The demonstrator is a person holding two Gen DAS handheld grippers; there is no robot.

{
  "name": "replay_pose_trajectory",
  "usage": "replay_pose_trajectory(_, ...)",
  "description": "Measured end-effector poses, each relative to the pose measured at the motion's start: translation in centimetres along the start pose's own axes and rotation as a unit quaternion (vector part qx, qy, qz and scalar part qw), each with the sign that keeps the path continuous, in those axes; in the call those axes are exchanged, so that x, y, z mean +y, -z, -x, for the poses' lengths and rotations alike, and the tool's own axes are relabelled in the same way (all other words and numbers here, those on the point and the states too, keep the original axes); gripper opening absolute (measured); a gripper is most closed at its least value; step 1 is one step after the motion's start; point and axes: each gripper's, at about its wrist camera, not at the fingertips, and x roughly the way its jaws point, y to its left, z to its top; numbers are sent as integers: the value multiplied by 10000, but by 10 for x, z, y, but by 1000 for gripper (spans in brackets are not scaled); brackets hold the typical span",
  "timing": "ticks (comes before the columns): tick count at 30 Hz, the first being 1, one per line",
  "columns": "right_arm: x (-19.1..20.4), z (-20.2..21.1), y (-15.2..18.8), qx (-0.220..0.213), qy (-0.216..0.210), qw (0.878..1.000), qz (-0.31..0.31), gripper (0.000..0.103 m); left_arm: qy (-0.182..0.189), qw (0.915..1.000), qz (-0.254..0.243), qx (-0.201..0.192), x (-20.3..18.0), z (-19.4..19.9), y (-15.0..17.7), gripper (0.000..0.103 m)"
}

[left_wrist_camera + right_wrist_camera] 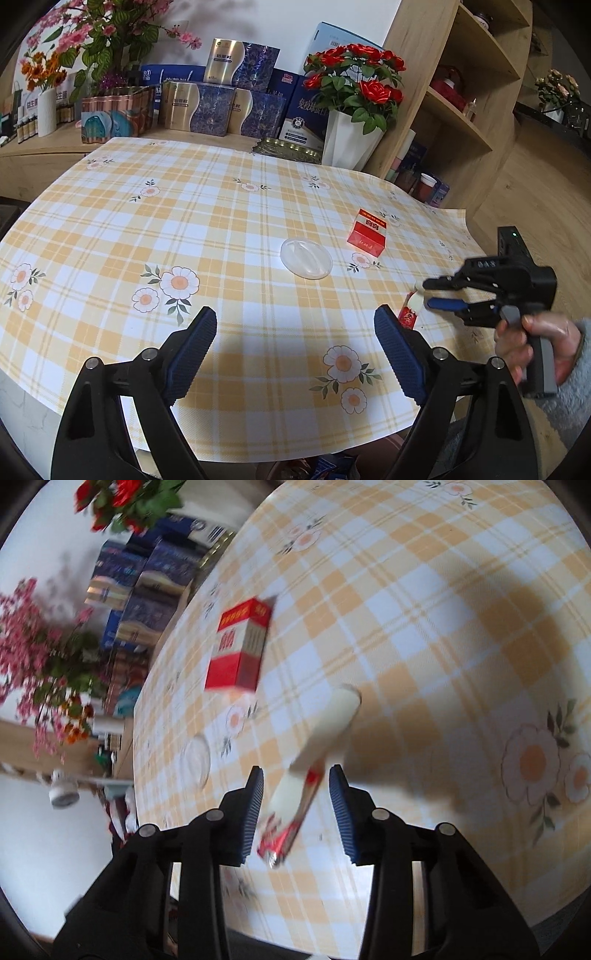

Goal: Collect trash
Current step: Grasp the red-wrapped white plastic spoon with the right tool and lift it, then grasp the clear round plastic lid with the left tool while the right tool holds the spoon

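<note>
Left tongs gape wide over open checked bench, nothing between them; clear plastic lid ahead, red cigarette pack ahead-right, print too small to read. Right tongs part-open by the bench edge, straddling a cream-and-red wrapper; pad contact unclear.

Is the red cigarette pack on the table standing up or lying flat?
Standing up: the red pack rests on its base on the tablecloth, top face upward.
</note>
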Motion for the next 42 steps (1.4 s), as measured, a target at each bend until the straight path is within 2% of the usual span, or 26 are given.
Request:
replay_pose_trajectory(2, -1, -6, -6, 11, 53, 9999, -120, 39, 7, 10000, 10, 9, 1, -1, 0, 84)
replay_pose_trajectory(7, 0, -16, -15, 40, 170, 9997, -197, 22, 32, 10000, 57, 58, 5, -4, -1, 82)
replay_pose_trajectory(13, -1, -16, -17, -71, -159, 9995, -281, 7, 19, 9997, 44, 232, 5, -13, -2, 81)
replay_pose_trajectory(21, 9, -4, -17, -262, -273, 9992, 159, 7, 82, 9989, 176, 424, 7, -31, -5, 81)
replay_pose_trajectory(26, 21, 9, -11, -524, -170, 9963, 658, 7, 132, 9968, 177, 766, 2, -61, -14, 81)
replay_pose_trajectory(34, 30, 32, -1, -847, 40, 9866, 1393, 7, -176, 9921, -94, 1240, -14, -128, -42, 81)
replay_pose_trajectory(39, 26, 42, 2, -910, 14, 9846, 1492, 7, -567, 9855, -526, 1512, -31, -162, -52, 81)
replay_pose_trajectory(42, 23, 47, 2, -969, 30, 9834, 1534, 7, -682, 9823, -647, 1617, -39, -175, -59, 81)
